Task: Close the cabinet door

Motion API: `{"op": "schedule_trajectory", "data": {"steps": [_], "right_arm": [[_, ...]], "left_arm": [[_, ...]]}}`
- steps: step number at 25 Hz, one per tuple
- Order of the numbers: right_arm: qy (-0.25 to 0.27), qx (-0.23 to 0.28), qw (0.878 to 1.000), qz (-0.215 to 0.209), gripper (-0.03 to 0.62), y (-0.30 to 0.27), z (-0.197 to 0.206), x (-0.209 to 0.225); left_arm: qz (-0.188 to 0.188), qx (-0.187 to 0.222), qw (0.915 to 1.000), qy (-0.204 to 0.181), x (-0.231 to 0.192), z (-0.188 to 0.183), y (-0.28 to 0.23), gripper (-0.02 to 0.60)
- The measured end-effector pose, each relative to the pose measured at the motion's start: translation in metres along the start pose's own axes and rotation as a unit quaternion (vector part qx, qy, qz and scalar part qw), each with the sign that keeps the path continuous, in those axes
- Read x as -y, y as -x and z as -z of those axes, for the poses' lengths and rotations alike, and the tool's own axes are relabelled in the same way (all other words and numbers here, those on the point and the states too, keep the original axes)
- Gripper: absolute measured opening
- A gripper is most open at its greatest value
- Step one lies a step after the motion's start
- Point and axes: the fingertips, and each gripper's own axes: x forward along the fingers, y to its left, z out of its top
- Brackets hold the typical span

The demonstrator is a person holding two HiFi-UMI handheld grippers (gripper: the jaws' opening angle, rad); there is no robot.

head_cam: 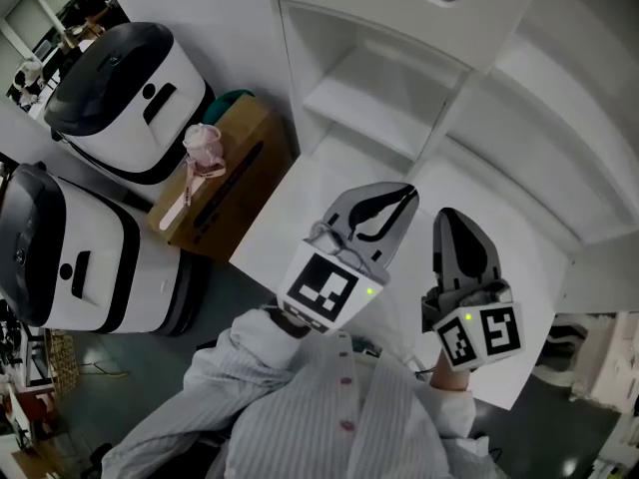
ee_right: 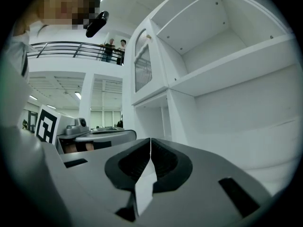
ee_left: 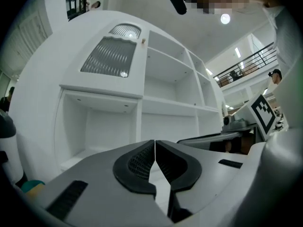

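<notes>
Though left gripper [ee_left: 155, 145] and right gripper [ee_right: 150, 143] are clenched empty, ribbed-glass cabinet door [ee_left: 111, 56] looks open.
Door at 11 o'clock in left gripper view; suggest pushing its free edge with closed tips, steadily.

I see a white unit [head_cam: 125, 93] w/ black top well left of the left tool [head_cam: 407, 194], 2nd unit [head_cam: 75, 257] beside it; cardboard box [head_cam: 240, 183] nearer the tool, pink cup [head_cam: 203, 146] on it.
</notes>
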Motion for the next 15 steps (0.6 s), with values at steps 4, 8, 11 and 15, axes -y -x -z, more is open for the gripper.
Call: {"op": "schedule_trajectory", "data": {"steps": [4, 8, 11, 15], "right_arm": [[-0.002, -0.006, 1.0, 0.005, 0.014, 0.001, 0.002, 0.002], [0.001, -0.007, 1.0, 0.004, 0.014, 0.001, 0.002, 0.001], [0.003, -0.01, 1.0, 0.003, 0.014, 0.0, 0.003, 0.0], [0.009, -0.019, 1.0, 0.003, 0.014, -0.001, 0.005, -0.002]], "left_arm": [[0.015, -0.021, 0.9997, 0.0, 0.006, 0.014, 0.001, 0.012], [0.023, -0.027, 0.9993, -0.007, 0.009, 0.019, -0.001, 0.011], [0.026, -0.028, 0.9992, -0.005, 0.008, 0.02, 0.0, 0.011], [0.023, -0.027, 0.9994, -0.003, 0.004, 0.019, 0.002, 0.011]]}}
